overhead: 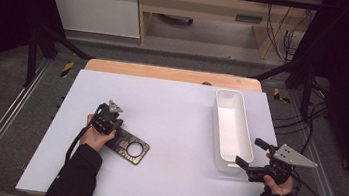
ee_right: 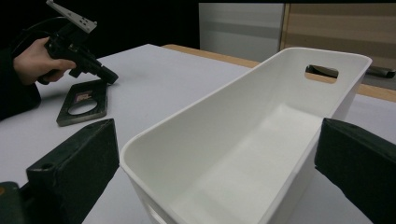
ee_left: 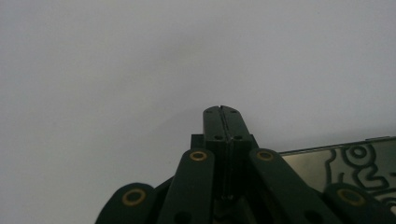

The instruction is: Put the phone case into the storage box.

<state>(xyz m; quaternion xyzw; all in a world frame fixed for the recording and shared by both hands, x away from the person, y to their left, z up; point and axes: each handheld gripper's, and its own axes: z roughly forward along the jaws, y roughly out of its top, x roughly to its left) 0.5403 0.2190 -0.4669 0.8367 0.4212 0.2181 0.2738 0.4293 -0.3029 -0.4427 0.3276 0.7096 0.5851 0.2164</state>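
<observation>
A dark flat plate with a round hole lies on the white table top at the near left. My left gripper is in a hand at the plate's far left end, tilted down. Its jaws are shut on each other with nothing between them, over bare table beside the plate's patterned edge. My right gripper is open wide at the near end of a long white bin. That bin's near end stands between the two black jaws. The bin is empty.
The white table top has free room in the middle and at the far left. A wooden edge runs along its back. Metal rails flank both sides, and cables hang at the right.
</observation>
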